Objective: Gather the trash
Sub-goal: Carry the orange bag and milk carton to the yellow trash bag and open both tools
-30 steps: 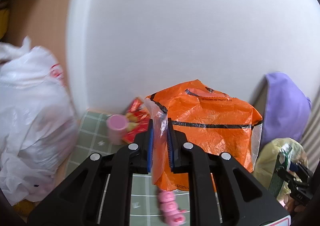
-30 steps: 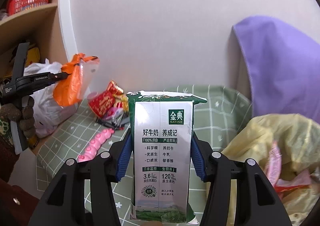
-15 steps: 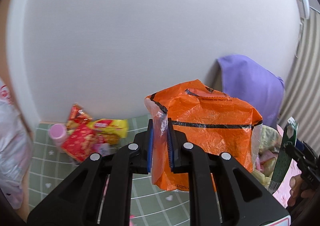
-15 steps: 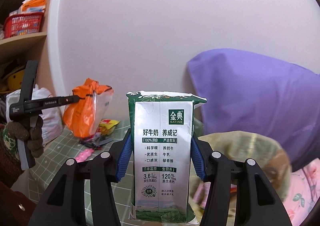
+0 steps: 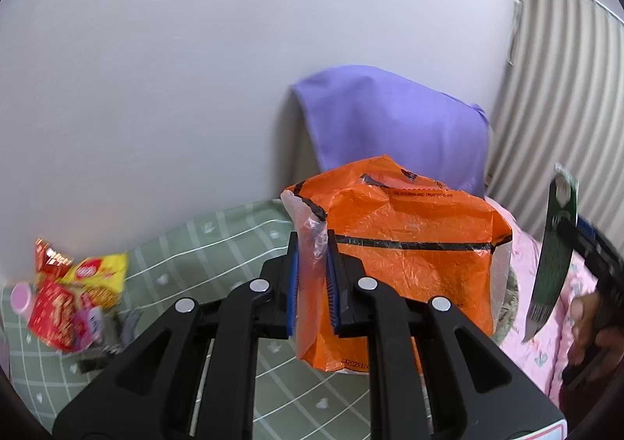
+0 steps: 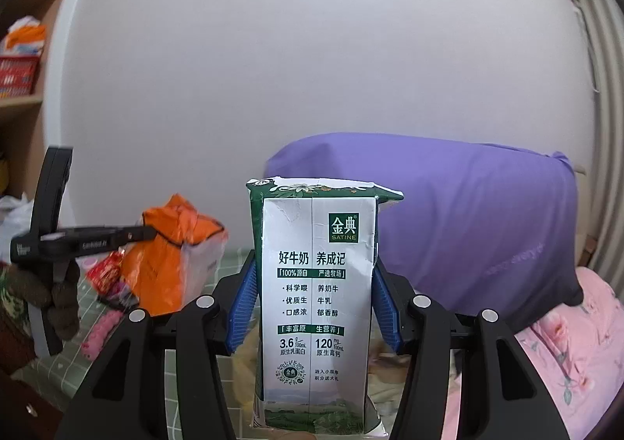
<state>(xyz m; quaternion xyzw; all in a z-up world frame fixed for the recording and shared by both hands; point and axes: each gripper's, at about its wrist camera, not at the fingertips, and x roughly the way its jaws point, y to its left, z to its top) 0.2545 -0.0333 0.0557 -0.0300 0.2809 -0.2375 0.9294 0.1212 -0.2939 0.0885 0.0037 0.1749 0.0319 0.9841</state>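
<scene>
Orange bag (image 5: 405, 257) hangs pinched in the left gripper (image 5: 314, 280); right gripper (image 6: 314, 307) clamps the upright carton (image 6: 316, 307), right of the bag (mouth unseen).

orange bag (image 5: 409, 257), green-white milk carton (image 6: 316, 295), purple pillow (image 6: 468, 214)

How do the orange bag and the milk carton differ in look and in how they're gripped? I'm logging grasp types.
The orange bag is limp, crinkled plastic; the milk carton is a stiff, boxy pack, green and white with print. The left gripper pinches only the bag's thin edge, jaws nearly together; the right gripper spans the carton's full width, jaws wide. Both hang clear of the table.
</scene>
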